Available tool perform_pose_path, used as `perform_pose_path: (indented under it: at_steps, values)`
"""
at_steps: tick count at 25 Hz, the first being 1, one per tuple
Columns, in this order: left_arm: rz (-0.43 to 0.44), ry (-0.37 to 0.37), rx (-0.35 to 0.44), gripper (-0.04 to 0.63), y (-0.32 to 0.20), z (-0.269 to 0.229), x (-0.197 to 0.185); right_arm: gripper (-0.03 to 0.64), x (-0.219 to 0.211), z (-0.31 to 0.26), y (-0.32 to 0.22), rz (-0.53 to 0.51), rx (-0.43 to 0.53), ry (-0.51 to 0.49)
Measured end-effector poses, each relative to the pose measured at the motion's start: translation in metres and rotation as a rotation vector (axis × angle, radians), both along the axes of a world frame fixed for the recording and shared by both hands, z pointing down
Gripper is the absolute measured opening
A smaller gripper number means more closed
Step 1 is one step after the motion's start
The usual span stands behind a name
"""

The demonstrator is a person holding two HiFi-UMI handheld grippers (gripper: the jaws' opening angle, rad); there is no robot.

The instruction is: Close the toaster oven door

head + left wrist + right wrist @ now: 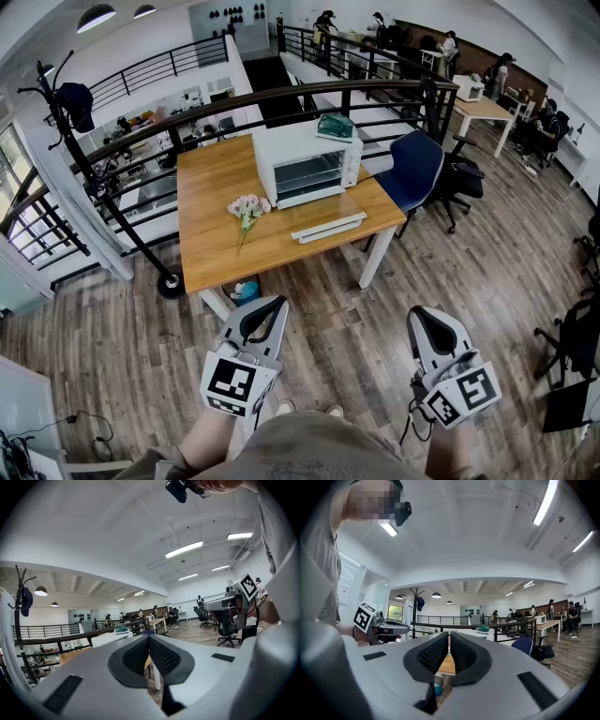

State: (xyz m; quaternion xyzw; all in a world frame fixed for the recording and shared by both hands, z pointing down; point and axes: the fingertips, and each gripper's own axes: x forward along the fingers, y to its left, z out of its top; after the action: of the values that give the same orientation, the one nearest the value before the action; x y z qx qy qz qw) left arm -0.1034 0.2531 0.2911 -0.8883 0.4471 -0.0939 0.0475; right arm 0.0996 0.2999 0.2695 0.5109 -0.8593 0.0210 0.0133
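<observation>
Left gripper (266, 307) and right gripper (427, 321) at bottom, jaws together, empty, toaster oven (307, 164) centre on table (211, 258), flowers (248, 206) beside, its front too small to read

Open-plan office mezzanine: desks (483, 109), swivel chairs (457, 178), black railing (281, 97), coat stand (70, 122).

The toaster oven (307, 164) is white with a dark glass front, and a teal-green object (336, 127) lies on top. The worktop (211, 248) is orange-brown wood — pale pink flowers (247, 206) near its middle, white strips (328, 227) toward its front right corner. The left gripper (270, 307) and right gripper (424, 317) are grey with black ribbed pads (136, 656) — their cubes carry black-and-white squares.
</observation>
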Motion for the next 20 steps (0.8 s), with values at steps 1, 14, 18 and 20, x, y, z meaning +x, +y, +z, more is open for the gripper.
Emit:
perform_pose_path:
  at_steps: [1, 14, 18, 20]
  values:
    - [0.001, -0.001, 0.002, 0.018, 0.0, 0.0, 0.006, 0.04, 0.006, 0.001, -0.001, -0.001, 0.0, -0.002]
    - [-0.036, -0.018, 0.009, 0.018, -0.003, 0.006, 0.058, 0.04, 0.054, 0.021, -0.012, -0.057, -0.015, -0.055]
    - [-0.105, 0.099, 0.039, 0.121, -0.008, -0.007, 0.054, 0.044, 0.067, 0.02, -0.022, -0.021, 0.01, -0.135]
    - [-0.129, 0.115, 0.031, 0.172, -0.015, -0.006, 0.052, 0.127, 0.071, 0.019, -0.03, -0.009, 0.018, -0.156]
